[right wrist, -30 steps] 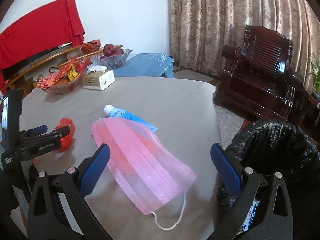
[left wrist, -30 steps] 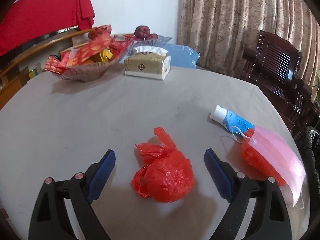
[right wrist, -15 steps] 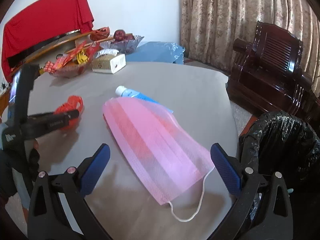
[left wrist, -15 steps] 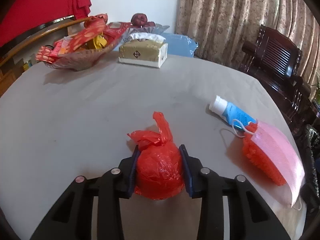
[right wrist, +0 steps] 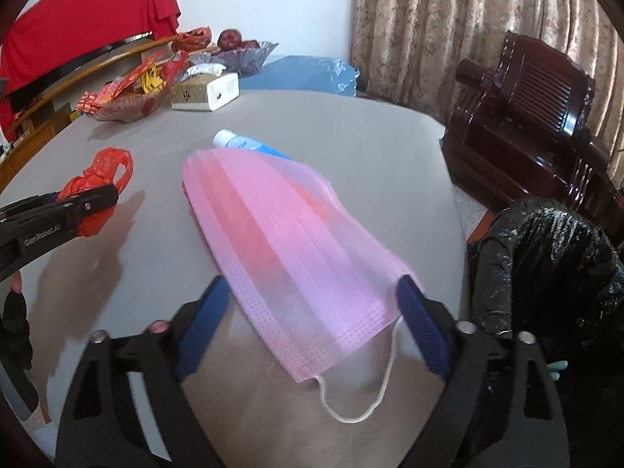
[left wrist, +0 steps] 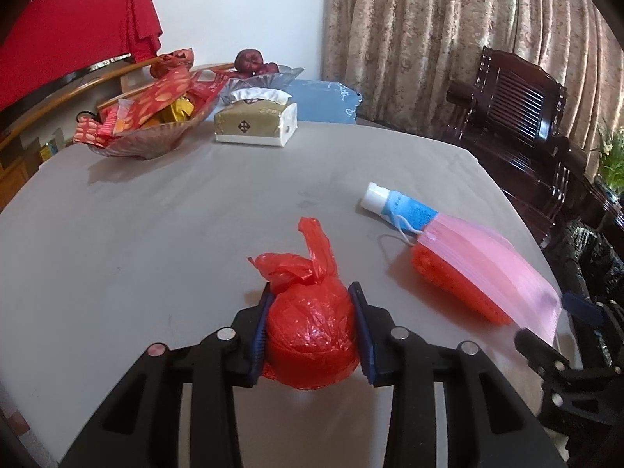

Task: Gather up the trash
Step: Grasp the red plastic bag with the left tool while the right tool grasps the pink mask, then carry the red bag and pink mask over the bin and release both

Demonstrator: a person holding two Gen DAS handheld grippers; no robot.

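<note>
A knotted red plastic bag sits between the blue pads of my left gripper, which is shut on it just above the grey table. The right wrist view shows that bag at the left, in the left gripper. My right gripper straddles the near end of a pink face mask. Its jaws are closing, with the pads at the mask's edges. The mask covers an orange-red mesh item and the end of a blue-and-white tube. The right gripper is partly visible at the mask's near corner.
A bin lined with a black bag stands off the table's right edge. At the far side are a glass bowl of snack packets, a tissue box and a fruit bowl. A dark wooden chair stands by the curtains.
My left gripper closed around the red bag and now holds it. My right gripper sank toward the pink mask, and its jaws have narrowed around the mask's near end.
</note>
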